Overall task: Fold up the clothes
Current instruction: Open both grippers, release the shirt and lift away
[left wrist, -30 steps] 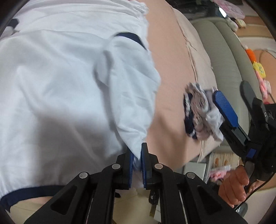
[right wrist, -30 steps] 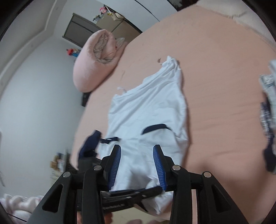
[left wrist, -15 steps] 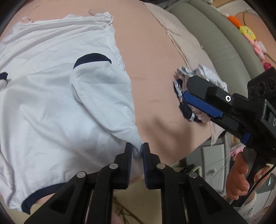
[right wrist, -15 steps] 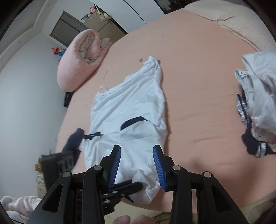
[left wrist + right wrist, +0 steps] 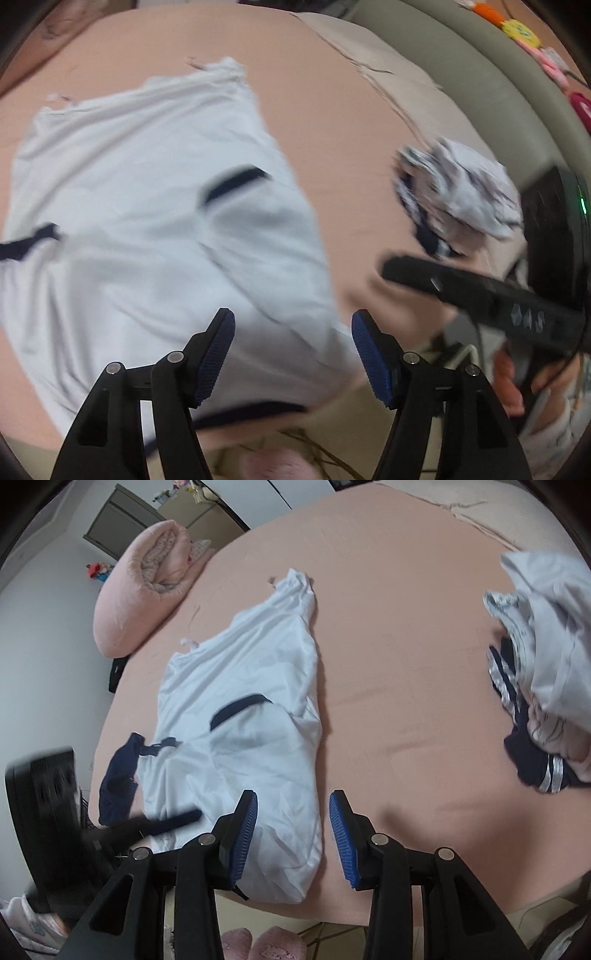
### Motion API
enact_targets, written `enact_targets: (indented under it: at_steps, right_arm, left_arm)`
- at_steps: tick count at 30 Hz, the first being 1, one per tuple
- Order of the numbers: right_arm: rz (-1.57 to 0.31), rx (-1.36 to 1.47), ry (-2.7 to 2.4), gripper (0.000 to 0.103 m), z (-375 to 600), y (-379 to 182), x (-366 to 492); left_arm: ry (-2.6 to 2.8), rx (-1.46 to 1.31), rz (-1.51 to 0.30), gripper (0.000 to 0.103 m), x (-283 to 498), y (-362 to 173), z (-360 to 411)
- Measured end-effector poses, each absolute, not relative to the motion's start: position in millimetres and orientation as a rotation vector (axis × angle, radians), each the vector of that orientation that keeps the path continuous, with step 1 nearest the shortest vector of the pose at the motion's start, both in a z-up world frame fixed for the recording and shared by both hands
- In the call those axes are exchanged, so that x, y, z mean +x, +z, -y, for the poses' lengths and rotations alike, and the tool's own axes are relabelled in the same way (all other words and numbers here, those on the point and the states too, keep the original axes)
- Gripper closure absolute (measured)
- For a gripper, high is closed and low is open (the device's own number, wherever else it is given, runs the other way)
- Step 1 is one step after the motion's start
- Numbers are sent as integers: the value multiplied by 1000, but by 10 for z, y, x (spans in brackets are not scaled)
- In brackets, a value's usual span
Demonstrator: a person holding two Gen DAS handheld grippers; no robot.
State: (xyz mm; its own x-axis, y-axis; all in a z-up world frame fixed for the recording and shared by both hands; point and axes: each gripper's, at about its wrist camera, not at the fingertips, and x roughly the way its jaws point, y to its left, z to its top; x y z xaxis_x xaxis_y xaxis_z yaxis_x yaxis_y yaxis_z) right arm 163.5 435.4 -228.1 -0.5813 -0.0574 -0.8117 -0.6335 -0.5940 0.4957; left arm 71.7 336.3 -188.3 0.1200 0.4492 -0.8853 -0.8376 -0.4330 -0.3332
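Observation:
A white shirt (image 5: 147,206) (image 5: 255,701) with navy trim lies spread on the pink bed, one sleeve folded over its body. My left gripper (image 5: 291,325) hovers above the shirt's near corner. Its jaws are opening and no cloth is between the pads. My right gripper (image 5: 293,806) stands open above the shirt's near edge, touching nothing. In the left wrist view the right gripper's finger (image 5: 461,284) shows as a blurred black bar at the right.
A crumpled pile of white and navy clothes (image 5: 543,686) (image 5: 458,199) lies on the bed's right side. A rolled pink quilt (image 5: 147,583) sits at the far left. The bed's near edge (image 5: 406,919) runs just beyond my fingers. Pink slippers (image 5: 258,943) show below.
My left gripper has let go of the shirt's corner, its jaws spreading wide, and it has risen. The right gripper has dipped closer to the bed.

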Motion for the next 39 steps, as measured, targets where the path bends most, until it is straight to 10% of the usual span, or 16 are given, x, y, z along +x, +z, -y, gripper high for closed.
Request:
enact_targets:
  at_steps: [22, 34, 39]
  right_arm:
    - [-857, -1387, 2242, 63, -4044, -2534, 1350]
    - [-837, -1366, 2261, 63, -3941, -2681, 1188]
    - [-721, -1411, 2270, 63, -3810, -2733, 1182]
  left_arm:
    - [1573, -1199, -561, 40, 112, -1872, -3740]
    - [1517, -1251, -601, 84, 219, -2117, -3932]
    - [1553, -1212, -673, 86, 296, -2170, -3901]
